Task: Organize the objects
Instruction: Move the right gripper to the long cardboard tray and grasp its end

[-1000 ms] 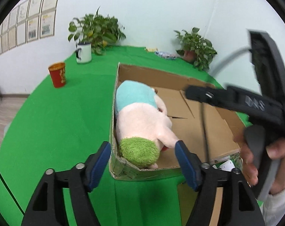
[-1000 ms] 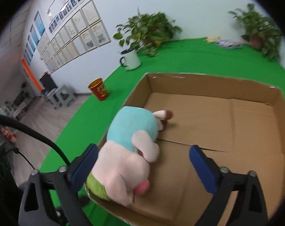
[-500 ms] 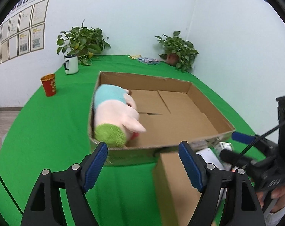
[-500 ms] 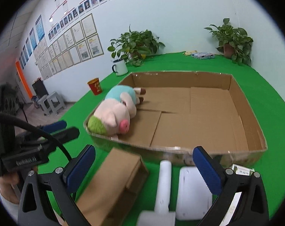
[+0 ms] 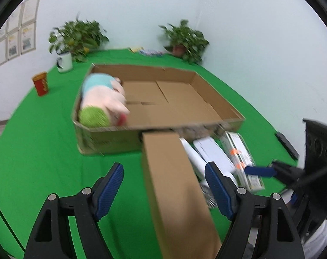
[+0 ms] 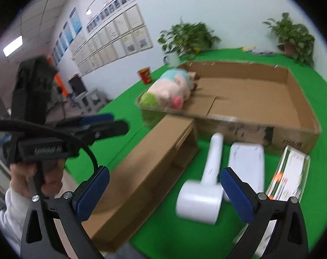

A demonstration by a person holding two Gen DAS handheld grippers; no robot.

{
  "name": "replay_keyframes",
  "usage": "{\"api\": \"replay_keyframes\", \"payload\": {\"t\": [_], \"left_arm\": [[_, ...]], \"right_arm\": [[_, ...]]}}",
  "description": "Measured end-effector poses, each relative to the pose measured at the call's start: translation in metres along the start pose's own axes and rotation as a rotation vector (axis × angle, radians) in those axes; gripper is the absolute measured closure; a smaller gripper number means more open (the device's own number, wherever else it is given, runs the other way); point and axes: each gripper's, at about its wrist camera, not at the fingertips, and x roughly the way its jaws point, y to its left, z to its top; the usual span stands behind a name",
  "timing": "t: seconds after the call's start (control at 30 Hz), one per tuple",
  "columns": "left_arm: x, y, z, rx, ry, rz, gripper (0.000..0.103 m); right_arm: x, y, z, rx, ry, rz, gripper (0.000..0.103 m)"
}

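Observation:
A wide, shallow cardboard box [image 5: 217, 99] [image 6: 293, 99] lies open on the green table. A plush pig [image 5: 103, 103] [image 6: 165, 90] lies in the box's near left corner. In front of the box lie a long brown carton [image 5: 170, 172] [image 6: 146, 161], a white lint roller [image 6: 204, 185], a flat white box [image 5: 213, 153] [image 6: 247, 164] and a clear package with orange marks [image 5: 241, 157] [image 6: 291, 177]. My left gripper [image 5: 163, 172] [image 6: 119, 122] hangs open above the carton's near half. My right gripper [image 6: 165, 174] is open over the roller and the carton's edge, holding nothing.
A red cup [image 5: 40, 83] [image 6: 145, 75], a white mug [image 5: 64, 62] with a plant and a second potted plant [image 5: 185, 41] stand at the back. A dark flat item [image 5: 284, 142] lies at the table's right edge. A hand [image 6: 34, 179] holds the left gripper.
Both grippers have drawn back from the box toward the table's near side. The carton, roller, white box and package have come into view. The pig stays in the box.

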Motion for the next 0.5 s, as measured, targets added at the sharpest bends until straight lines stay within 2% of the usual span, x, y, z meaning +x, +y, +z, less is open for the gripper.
{"api": "replay_keyframes", "payload": {"t": [0.17, 0.33, 0.4, 0.5], "left_arm": [[0.004, -0.023, -0.012, 0.062, 0.044, -0.015, 0.027], [0.017, -0.048, -0.023, 0.17, 0.095, 0.02, 0.027], [0.025, -0.047, -0.026, 0.173, 0.118, 0.051, 0.028], [0.032, -0.04, -0.029, 0.192, 0.13, 0.129, 0.034]], "right_arm": [[-0.009, 0.009, -0.039, 0.035, 0.037, 0.099, 0.001], [-0.011, 0.003, -0.052, 0.116, 0.026, 0.153, 0.001], [-0.009, 0.002, -0.052, 0.127, 0.031, 0.16, 0.001], [-0.004, -0.001, -0.053, 0.138, 0.041, 0.174, 0.001]]}}
